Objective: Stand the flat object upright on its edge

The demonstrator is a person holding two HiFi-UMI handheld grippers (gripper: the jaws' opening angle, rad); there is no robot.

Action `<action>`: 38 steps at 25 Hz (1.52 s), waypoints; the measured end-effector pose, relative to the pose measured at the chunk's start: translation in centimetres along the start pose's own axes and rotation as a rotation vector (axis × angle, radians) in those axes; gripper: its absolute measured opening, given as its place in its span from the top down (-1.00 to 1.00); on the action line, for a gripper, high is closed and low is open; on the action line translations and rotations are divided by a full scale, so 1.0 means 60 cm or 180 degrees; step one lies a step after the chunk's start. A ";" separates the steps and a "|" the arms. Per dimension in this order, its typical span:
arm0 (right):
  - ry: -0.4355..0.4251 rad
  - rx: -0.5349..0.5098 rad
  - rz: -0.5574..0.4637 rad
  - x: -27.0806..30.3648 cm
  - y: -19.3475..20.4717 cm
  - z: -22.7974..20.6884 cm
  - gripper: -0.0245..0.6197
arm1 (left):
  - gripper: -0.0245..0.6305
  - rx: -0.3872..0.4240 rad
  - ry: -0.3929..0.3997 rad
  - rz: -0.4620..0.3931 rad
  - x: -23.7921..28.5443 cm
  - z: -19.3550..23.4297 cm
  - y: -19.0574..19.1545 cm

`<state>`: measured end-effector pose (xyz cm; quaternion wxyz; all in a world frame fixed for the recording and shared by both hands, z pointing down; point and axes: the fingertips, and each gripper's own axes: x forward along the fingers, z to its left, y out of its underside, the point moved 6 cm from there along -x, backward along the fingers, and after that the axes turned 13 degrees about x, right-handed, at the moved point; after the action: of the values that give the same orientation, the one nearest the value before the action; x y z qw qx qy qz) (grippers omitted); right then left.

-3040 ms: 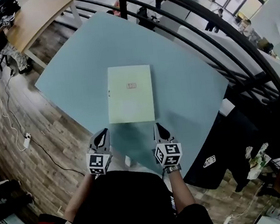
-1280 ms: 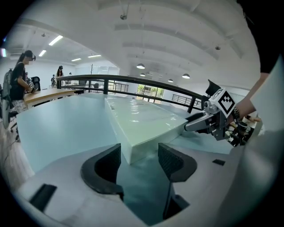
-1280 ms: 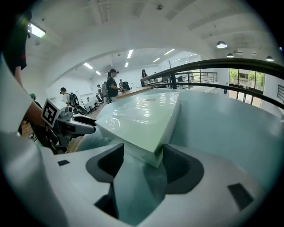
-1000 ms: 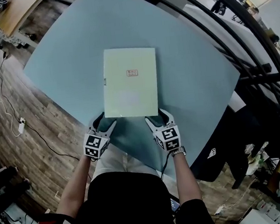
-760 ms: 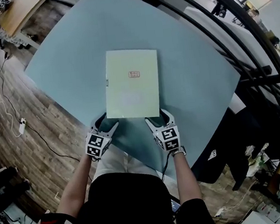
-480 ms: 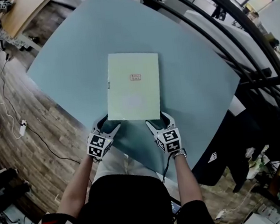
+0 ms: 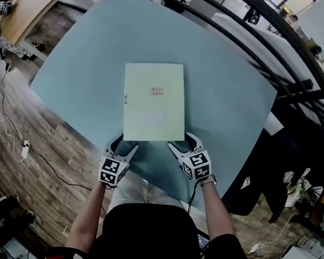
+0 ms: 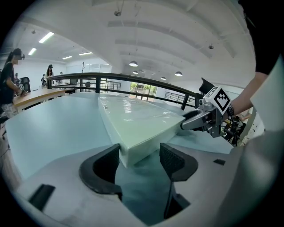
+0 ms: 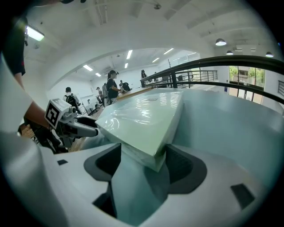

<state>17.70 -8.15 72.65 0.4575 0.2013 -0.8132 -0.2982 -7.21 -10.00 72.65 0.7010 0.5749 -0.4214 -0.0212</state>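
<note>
A pale green flat box lies face-up on the light blue table. My left gripper is at the box's near left corner, my right gripper at its near right corner. In the left gripper view the box has its corner between the wide jaws of the left gripper, with a gap at the right pad. In the right gripper view the box pokes its corner between the spread jaws of the right gripper. Neither pair of pads presses on it.
The table's near edge runs just under both grippers, with wood floor and a cable below it. A black railing curves past the table's far right side. A wooden table with seated people stands far left.
Three seconds ago both grippers hung short of the box. They have since moved forward onto its two near corners. Over the last second they barely shifted; the box stays flat.
</note>
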 end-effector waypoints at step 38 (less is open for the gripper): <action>-0.0104 0.0080 -0.0625 -0.072 -0.105 0.057 -0.13 | 0.01 0.0062 -0.0021 -0.0629 -0.064 0.022 -0.127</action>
<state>17.24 -9.21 64.35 0.4101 0.2809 -0.8006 -0.3346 -7.04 -11.63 64.17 0.6885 0.6204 -0.3651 -0.0881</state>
